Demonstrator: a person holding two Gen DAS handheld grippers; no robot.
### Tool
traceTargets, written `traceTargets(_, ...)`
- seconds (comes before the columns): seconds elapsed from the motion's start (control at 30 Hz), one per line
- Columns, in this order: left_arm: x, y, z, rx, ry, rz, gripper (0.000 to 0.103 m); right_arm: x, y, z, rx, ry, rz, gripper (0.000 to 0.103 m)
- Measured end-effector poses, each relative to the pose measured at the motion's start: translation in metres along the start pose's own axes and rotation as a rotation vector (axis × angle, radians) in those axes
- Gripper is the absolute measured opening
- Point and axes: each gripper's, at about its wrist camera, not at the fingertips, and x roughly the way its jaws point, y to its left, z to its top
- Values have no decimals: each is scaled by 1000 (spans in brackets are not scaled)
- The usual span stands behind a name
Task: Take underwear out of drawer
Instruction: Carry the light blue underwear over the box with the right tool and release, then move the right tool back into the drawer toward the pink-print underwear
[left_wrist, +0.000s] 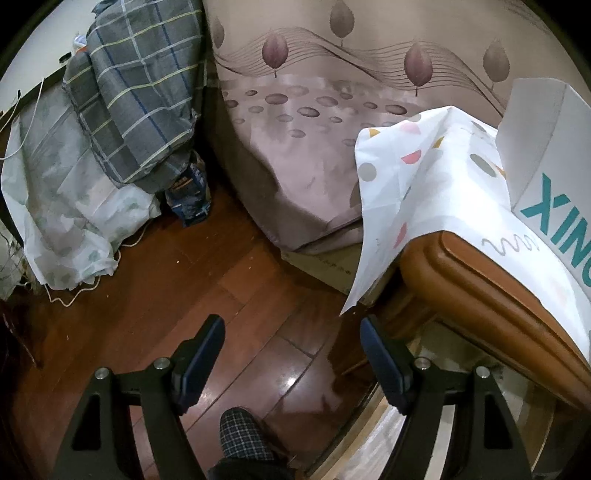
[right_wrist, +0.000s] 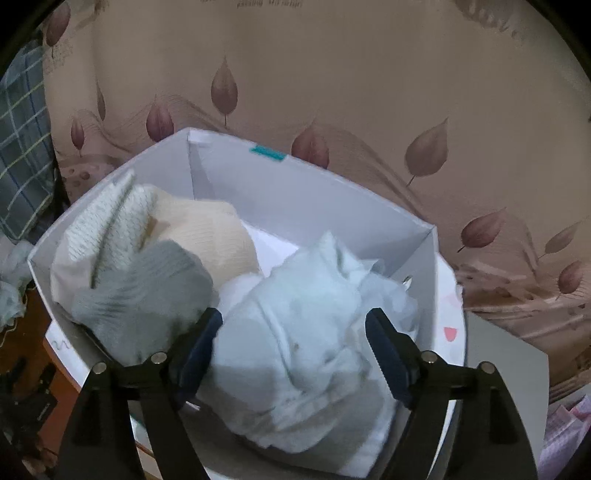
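A pale blue-white underwear bundle (right_wrist: 303, 354) lies in the near right part of a white cardboard box (right_wrist: 258, 177). My right gripper (right_wrist: 293, 314) hangs just above it, open, with a finger on either side of the cloth and no visible pinch. Beside it in the box lie a grey knit piece (right_wrist: 147, 291), a cream piece (right_wrist: 210, 232) and a white ribbed piece (right_wrist: 107, 221). My left gripper (left_wrist: 291, 322) is open over the wooden floor (left_wrist: 184, 295) with nothing between its fingers. What looks like an open drawer (left_wrist: 373, 424) with a pale inside shows below it, to the right.
The white box (left_wrist: 554, 177) stands on a brown nightstand (left_wrist: 480, 273) draped with a spotted white cloth (left_wrist: 417, 184). A bed in a leaf-print sheet (left_wrist: 314, 147) is behind. Plaid bedding (left_wrist: 140, 92) is piled at the left. A person's checked slipper (left_wrist: 243, 435) is on the floor.
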Motion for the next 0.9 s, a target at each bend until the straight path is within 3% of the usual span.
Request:
traceTargets(0.23, 1, 6, 0, -22, -8, 9, 78, -62, -1, -9, -45, -86, 23, 85)
traceTargets(0.37, 2, 19, 2, -68, -3, 25, 78, -95, 7, -45, -97, -122, 61, 85)
traceTargets(0.5, 3, 34, 4, -132, 5, 39, 78, -109, 24, -104, -194, -113, 73, 84)
traceTargets(0.6, 1, 41, 5, -159, 4, 52, 78, -103, 41, -146, -282, -81, 95, 82)
traceTargets(0.77, 3, 41, 5, -167, 21, 56, 78, -57, 67, -210, -397, 59, 178, 71)
traceTargets(0.9, 4, 37, 5, -148, 33, 52, 78, -15, 85, -238, -480, 128, 198, 66)
